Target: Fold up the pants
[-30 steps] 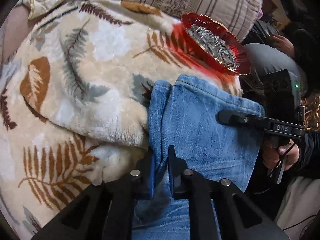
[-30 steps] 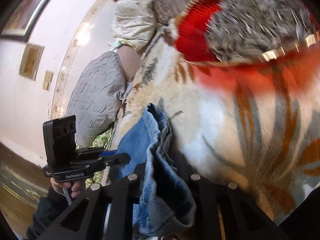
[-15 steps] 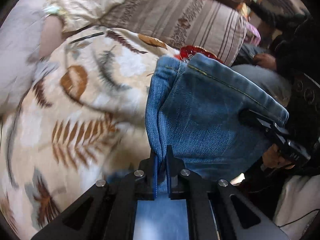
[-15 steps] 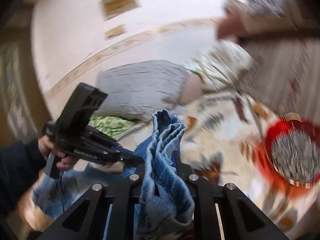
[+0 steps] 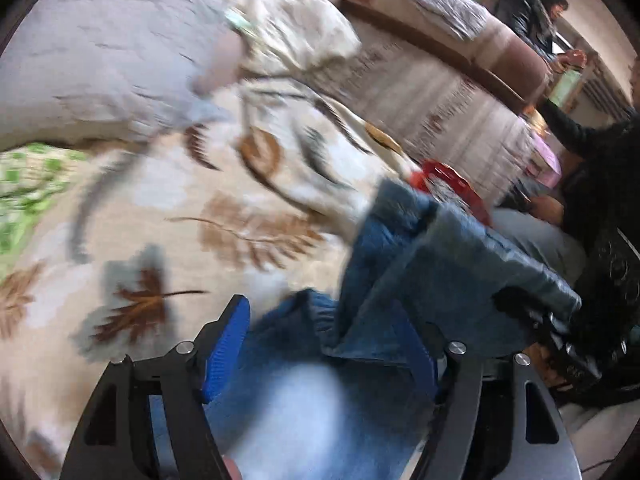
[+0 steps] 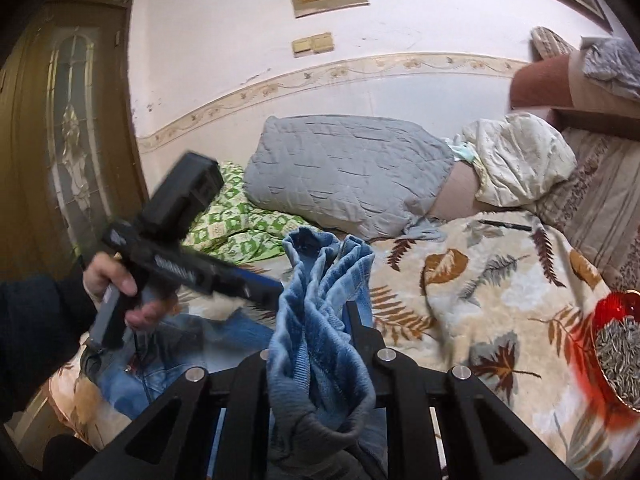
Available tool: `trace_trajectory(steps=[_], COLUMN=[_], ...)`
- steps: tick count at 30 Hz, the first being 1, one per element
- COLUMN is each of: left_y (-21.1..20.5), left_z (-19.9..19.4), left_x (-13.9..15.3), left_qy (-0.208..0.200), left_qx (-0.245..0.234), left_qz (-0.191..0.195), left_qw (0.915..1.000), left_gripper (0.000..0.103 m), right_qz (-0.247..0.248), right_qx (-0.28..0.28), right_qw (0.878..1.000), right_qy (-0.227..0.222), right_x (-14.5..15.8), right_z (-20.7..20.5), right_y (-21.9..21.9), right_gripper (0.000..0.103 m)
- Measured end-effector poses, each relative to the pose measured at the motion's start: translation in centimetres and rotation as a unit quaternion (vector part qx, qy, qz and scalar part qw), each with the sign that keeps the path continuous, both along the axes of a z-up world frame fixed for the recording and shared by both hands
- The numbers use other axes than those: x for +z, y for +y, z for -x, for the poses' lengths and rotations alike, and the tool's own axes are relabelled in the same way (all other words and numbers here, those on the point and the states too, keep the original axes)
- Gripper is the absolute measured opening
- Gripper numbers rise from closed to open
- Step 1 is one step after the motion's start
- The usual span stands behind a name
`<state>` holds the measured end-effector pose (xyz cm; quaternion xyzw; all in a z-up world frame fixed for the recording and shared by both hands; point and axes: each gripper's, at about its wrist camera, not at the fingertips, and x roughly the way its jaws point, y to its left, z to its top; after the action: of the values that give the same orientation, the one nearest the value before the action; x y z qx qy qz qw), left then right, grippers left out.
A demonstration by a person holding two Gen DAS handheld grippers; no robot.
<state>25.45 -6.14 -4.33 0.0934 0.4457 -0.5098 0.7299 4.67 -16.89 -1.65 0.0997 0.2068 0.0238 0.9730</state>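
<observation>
A leaf-patterned blanket (image 6: 496, 292) covers the bed, with a grey quilted pillow (image 6: 340, 172) at its far end near the wall. The blue jeans (image 5: 436, 276) lie bunched on the blanket's near edge, one part lifted. The right gripper (image 6: 320, 320) is pinching a thick fold of the denim. The left gripper (image 5: 328, 340) is opening; its blue pads (image 5: 228, 344) stand apart with denim loose between them. A red bowl of sunflower seeds (image 6: 618, 348) sits on the blanket at right.
</observation>
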Motion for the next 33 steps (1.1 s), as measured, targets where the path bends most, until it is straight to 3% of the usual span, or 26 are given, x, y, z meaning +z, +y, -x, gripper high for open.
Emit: trace_trajectory(steps=[6, 12, 16, 19, 25, 26, 28, 29, 33], left_y=[7.0, 14.6, 17.7, 19.1, 19.9, 20.0, 20.0, 19.9, 19.6], left_z=[-0.4, 1.2, 3.2, 4.4, 6.1, 6.2, 6.6, 6.8, 7.8], left_x=[1.9, 2.0, 1.5, 1.3, 1.0, 1.0, 1.1, 1.2, 1.6], left_qy=[-0.024, -0.031, -0.040, -0.042, -0.046, -0.045, -0.045, -0.048, -0.054], left_qx=[0.108, 0.218, 0.261, 0.271, 0.279, 0.284, 0.293, 0.299, 0.321], left_qz=[0.000, 0.017, 0.000, -0.011, -0.024, -0.022, -0.019, -0.019, -0.010], left_qw=[0.9939, 0.9753, 0.9646, 0.9617, 0.9588, 0.9576, 0.9548, 0.9530, 0.9455], left_gripper=[0.083, 0.083, 0.084, 0.086, 0.087, 0.087, 0.087, 0.088, 0.089], right_qz=[0.030, 0.083, 0.103, 0.120, 0.136, 0.135, 0.131, 0.130, 0.122], right_qx=[0.045, 0.095, 0.126, 0.134, 0.137, 0.138, 0.147, 0.141, 0.153], right_qw=[0.998, 0.990, 0.981, 0.975, 0.971, 0.971, 0.971, 0.974, 0.978], right_qy=[0.017, 0.063, 0.105, 0.127, 0.141, 0.142, 0.136, 0.120, 0.073], right_x=[-1.8, -5.8, -9.1, -12.2, -12.0, -11.9, -11.3, -10.6, -7.8], right_z=[-1.5, -3.7, -4.2, -4.1, -4.5, -4.5, -4.3, -3.8, -2.1], right_y=[5.5, 12.3, 15.1, 16.4, 16.6, 16.6, 16.4, 16.0, 14.9], right_gripper=[0.016, 0.016, 0.016, 0.016, 0.019, 0.024, 0.060, 0.085, 0.086])
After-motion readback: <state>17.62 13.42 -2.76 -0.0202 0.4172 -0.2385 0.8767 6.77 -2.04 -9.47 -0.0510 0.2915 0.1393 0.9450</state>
